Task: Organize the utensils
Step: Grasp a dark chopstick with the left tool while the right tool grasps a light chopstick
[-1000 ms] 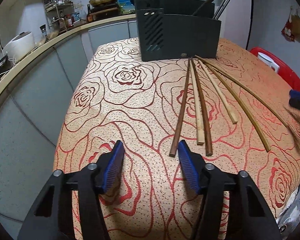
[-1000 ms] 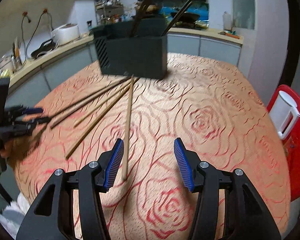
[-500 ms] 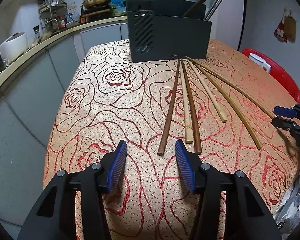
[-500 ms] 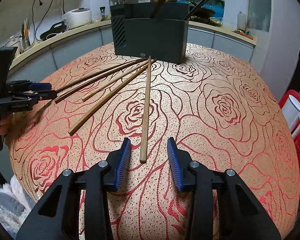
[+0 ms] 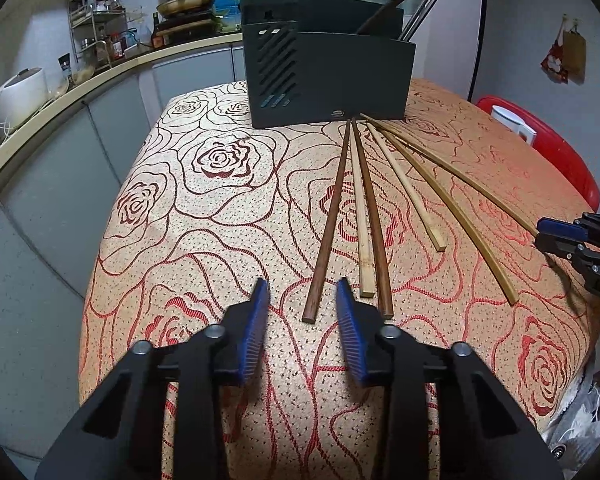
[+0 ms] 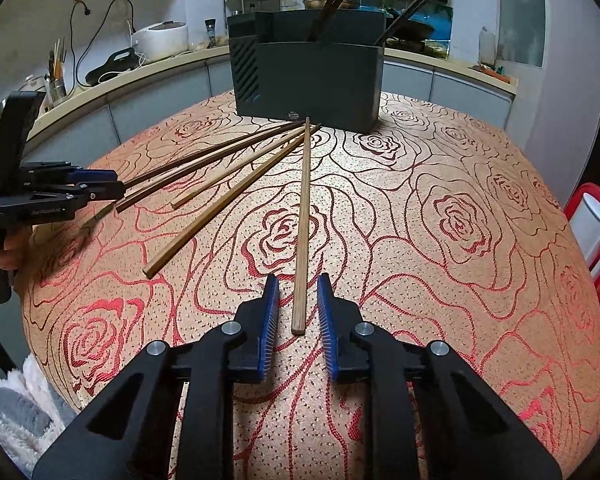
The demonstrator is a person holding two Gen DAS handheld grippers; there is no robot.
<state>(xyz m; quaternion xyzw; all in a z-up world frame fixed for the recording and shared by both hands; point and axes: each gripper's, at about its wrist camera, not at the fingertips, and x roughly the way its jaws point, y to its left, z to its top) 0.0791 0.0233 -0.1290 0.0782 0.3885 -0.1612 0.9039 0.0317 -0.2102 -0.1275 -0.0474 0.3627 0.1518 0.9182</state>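
Note:
Several wooden chopsticks fan out on the rose-patterned tablecloth (image 5: pixel 220 208) in front of a dark grey utensil holder (image 5: pixel 328 76) (image 6: pixel 308 76) that has a few chopsticks standing in it. My left gripper (image 5: pixel 302 292) is closing; the near end of the leftmost dark brown chopstick (image 5: pixel 328 220) lies between its blue pads, untouched. My right gripper (image 6: pixel 298 280) is closing around the near end of a lone brown chopstick (image 6: pixel 303 208), with a gap on each side. Each gripper also shows in the other view: left gripper (image 6: pixel 100 184), right gripper (image 5: pixel 544 232).
A red stool with a white object (image 5: pixel 540 148) (image 6: pixel 596 232) stands by the table's right side. A curved kitchen counter with a rice cooker (image 6: pixel 162 40) and a rack runs behind. The table edge drops off close under both grippers.
Both pairs of jaws have narrowed. The right gripper came forward and down, so the lone chopstick's end now lies between its pads. The dark chopstick's end now sits between the left pads.

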